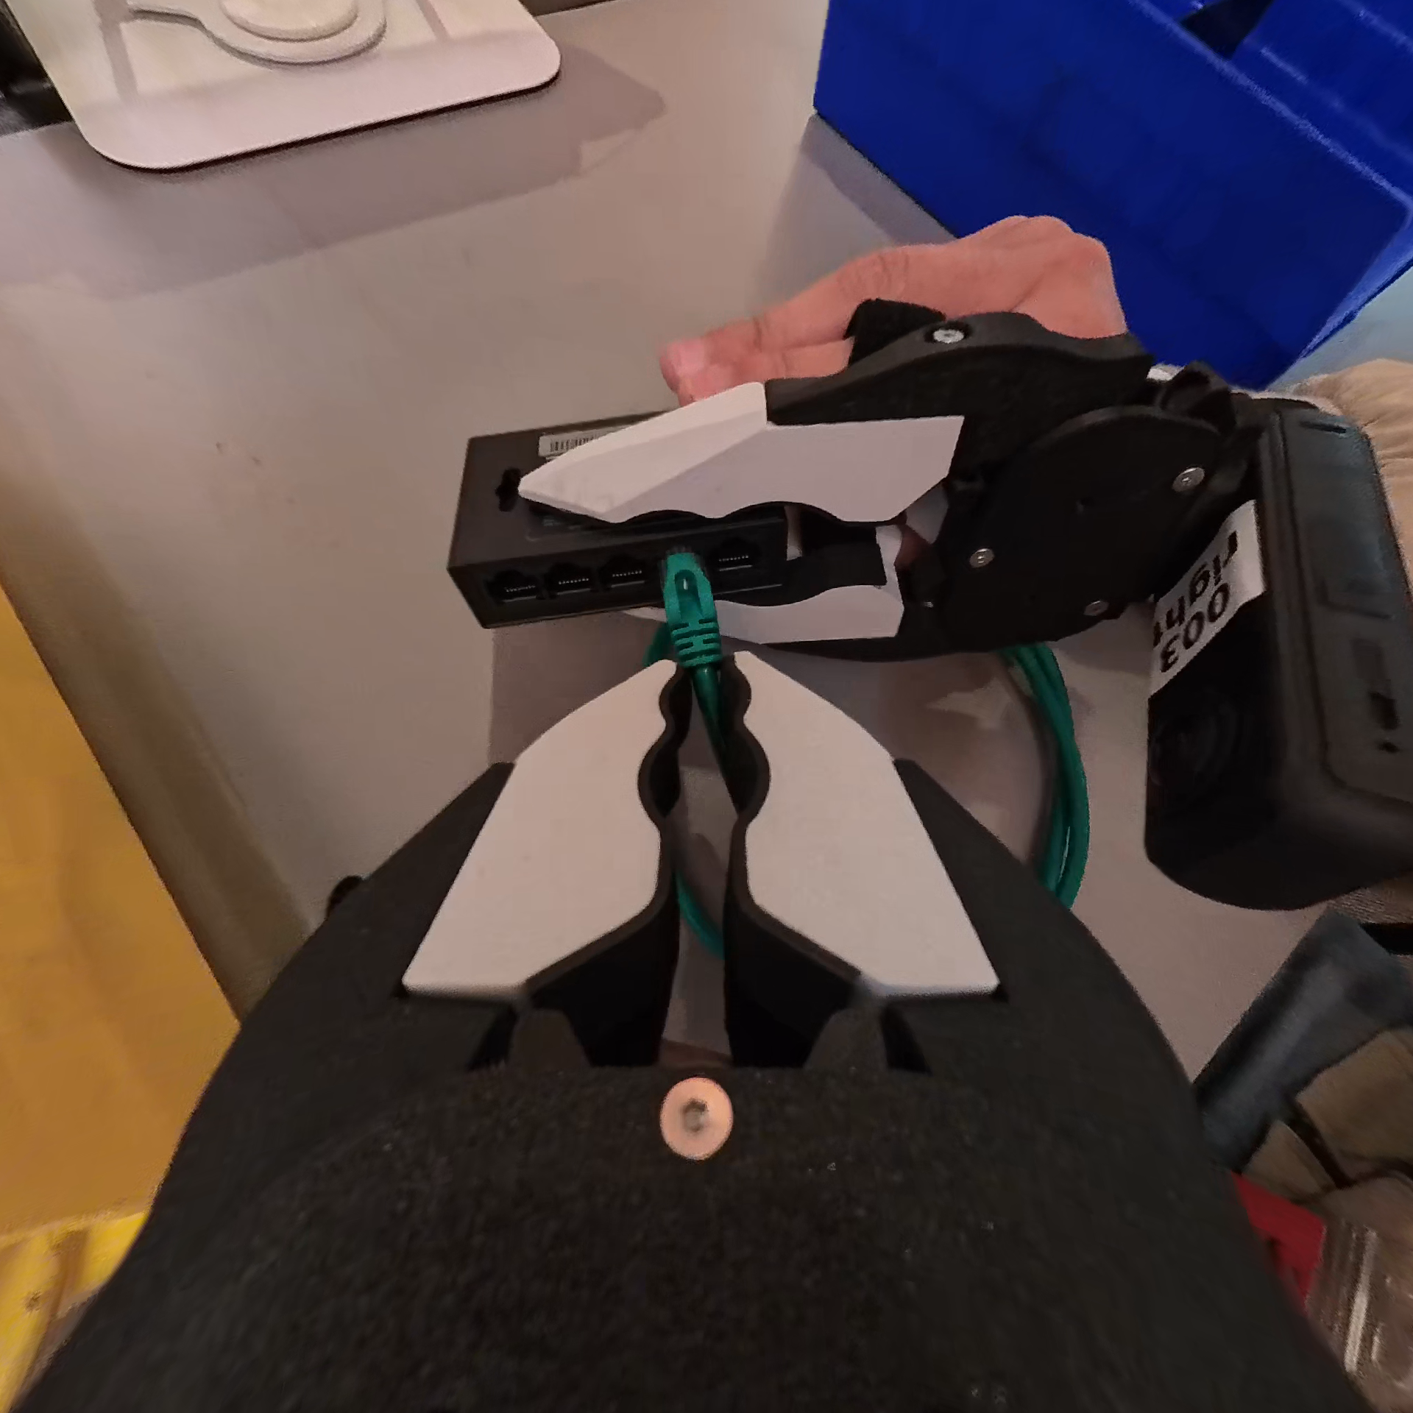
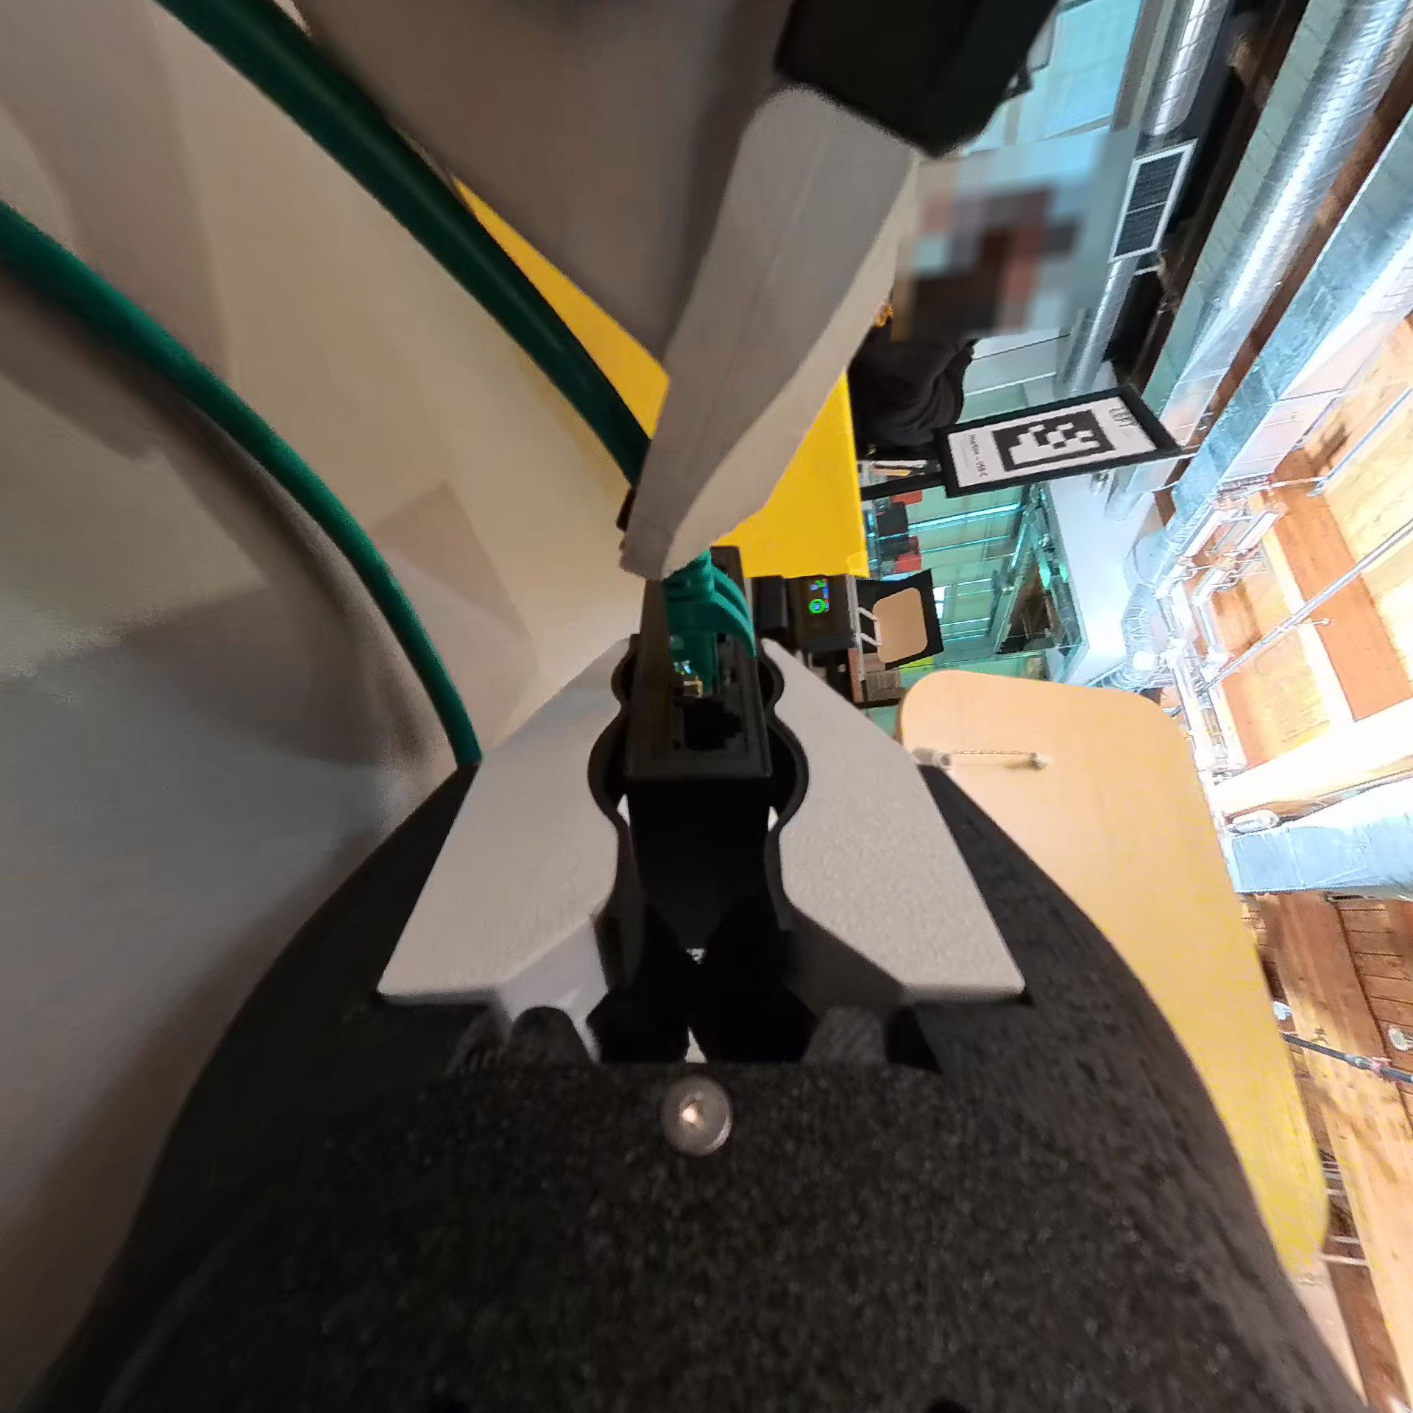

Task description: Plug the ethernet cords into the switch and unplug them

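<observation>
A black network switch [image 1: 612, 570] with a row of ports is held sideways above the grey table [image 1: 306, 382]. My right gripper [image 1: 612, 550] comes in from the right and is shut on it, one white finger above and one below. A green ethernet cord [image 1: 707, 711] has its plug [image 1: 692, 612] in one of the right-hand ports. My left gripper [image 1: 703, 677] is shut on the cord just behind the plug's boot. In the right wrist view my right gripper [image 2: 696, 665] clamps the switch [image 2: 696, 764]. The green plug [image 2: 692, 612] enters it beside a finger of the left gripper [image 2: 726, 382].
A blue plastic bin [image 1: 1147, 153] stands at the back right. A pale flat pad [image 1: 306, 99] lies at the back left. A yellow surface [image 1: 76, 917] borders the table on the left. Slack cord loops [image 1: 1063, 764] under the right gripper. A person's hand [image 1: 917, 306] holds that gripper. One gripper's finger ends stand about 6 cm off the other's.
</observation>
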Demonstrator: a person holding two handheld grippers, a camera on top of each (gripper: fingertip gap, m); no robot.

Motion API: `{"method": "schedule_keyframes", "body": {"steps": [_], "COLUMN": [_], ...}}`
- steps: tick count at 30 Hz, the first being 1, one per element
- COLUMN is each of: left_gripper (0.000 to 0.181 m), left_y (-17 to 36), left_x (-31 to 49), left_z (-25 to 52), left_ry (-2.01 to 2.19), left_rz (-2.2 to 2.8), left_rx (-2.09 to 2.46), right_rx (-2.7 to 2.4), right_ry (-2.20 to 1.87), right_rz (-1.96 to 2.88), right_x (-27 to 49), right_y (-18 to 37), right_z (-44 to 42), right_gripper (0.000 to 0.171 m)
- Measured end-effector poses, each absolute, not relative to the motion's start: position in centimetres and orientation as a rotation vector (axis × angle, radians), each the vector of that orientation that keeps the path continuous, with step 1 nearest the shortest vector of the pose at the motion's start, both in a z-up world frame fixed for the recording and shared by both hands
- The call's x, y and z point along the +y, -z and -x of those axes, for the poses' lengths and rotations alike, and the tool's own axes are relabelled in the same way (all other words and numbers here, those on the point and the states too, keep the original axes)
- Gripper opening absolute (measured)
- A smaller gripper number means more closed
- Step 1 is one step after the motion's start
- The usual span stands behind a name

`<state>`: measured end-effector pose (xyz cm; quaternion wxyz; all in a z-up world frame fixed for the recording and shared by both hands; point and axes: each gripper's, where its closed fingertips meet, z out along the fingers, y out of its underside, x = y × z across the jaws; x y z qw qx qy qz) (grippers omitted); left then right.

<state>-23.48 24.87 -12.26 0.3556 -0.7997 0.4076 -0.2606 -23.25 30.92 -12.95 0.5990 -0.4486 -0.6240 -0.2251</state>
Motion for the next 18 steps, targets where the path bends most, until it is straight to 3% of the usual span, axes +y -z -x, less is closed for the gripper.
{"method": "schedule_keyframes", "body": {"steps": [18], "left_gripper": [0.007], "left_y": [12.6], "left_x": [26.5], "left_z": [22.7], "left_ry": [0.652], "left_rz": [2.050], "left_rx": [1.000], "right_rx": [-1.409], "right_ry": [0.498], "right_rz": [1.112], "right_x": [32.2], "right_y": [13.4], "right_z": [22.6], "right_gripper": [0.027]}}
